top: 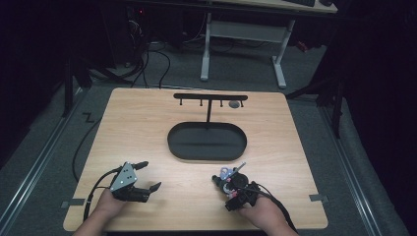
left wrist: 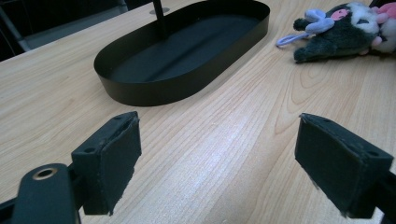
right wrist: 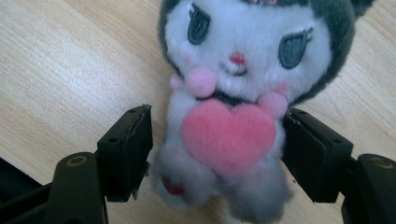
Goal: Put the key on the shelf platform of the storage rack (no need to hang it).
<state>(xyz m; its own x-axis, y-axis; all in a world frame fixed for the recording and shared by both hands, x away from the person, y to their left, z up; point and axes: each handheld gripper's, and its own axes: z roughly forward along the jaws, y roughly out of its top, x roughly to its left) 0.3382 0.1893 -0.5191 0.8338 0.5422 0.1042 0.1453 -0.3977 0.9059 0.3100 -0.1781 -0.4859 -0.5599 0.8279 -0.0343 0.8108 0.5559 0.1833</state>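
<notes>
Grey-and-white plush toy (right wrist: 233, 112) hugging a pink heart, lying flat

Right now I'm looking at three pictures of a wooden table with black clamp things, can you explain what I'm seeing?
A person sits at a light wooden table, holding a hand-held two-jaw gripper in each hand. One picture looks down from above; the other two come from cameras riding on each gripper. On the table lies a black oval metal tray with a T-shaped hook stand behind it. The left gripper is open over bare wood. The right gripper straddles a grey and white plush doll holding a pink heart; whether its pads press the doll yet is unclear.
</notes>
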